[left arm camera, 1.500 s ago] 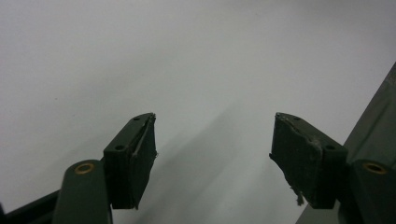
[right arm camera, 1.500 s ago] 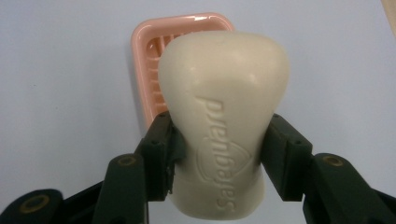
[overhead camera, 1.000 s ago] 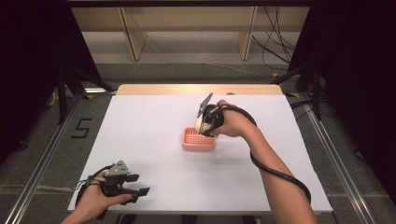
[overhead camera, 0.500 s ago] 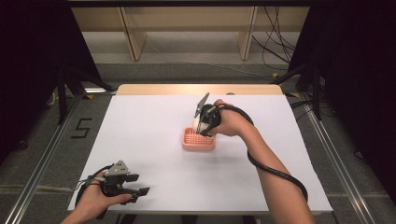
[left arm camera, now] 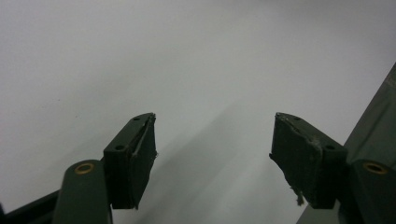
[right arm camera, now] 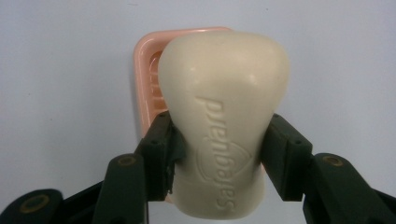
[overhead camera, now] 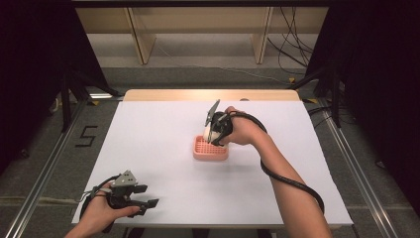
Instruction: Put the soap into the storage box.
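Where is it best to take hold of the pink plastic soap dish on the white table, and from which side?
Grip the pink plastic soap dish across its two long rims, coming from above. It lies flat and shallow with raised edges. The right claw already clamps the cream soap bar, so the open left claw would do it.

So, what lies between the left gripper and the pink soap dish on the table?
Nothing: in the high view, bare white table separates the left gripper from the soap dish.

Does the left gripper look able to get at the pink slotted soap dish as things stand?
Probably yes. The left gripper, jaws open and holding nothing, rests near the table's front edge, with bare white table between it and the pink slotted soap dish. The right gripper does hold a cream soap bar just above the dish.
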{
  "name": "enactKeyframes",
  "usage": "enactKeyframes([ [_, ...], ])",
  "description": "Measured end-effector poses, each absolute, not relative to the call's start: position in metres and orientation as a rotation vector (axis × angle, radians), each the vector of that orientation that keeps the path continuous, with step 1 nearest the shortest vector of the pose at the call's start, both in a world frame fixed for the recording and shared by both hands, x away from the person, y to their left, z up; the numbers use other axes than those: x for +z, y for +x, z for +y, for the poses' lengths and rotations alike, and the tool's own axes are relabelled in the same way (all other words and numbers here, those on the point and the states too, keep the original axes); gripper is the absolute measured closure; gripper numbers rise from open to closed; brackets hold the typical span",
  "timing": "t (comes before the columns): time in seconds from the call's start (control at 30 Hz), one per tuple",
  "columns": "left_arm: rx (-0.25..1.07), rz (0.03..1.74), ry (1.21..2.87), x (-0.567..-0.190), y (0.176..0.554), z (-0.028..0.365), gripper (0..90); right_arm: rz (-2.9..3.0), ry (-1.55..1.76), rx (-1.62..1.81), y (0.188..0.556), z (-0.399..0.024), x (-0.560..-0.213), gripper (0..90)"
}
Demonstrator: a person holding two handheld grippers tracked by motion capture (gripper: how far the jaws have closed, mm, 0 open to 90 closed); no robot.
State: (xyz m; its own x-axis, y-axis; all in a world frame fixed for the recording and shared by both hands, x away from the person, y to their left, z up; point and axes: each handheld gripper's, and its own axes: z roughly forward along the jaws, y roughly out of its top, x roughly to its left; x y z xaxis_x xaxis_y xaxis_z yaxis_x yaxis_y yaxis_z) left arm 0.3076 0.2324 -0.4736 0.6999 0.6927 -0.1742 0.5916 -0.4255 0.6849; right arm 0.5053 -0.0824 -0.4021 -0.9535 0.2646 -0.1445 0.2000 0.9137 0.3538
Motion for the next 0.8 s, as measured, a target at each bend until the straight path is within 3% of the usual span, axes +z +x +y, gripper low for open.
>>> enactKeyframes([
  [0.8, 0.166, 0.978, 2.143, -0.4737, 0.3073, 0.2324, 30.4, 2.917, 0.325, 0.481, 0.5101, -0.0762, -0.4128, 50.6],
])
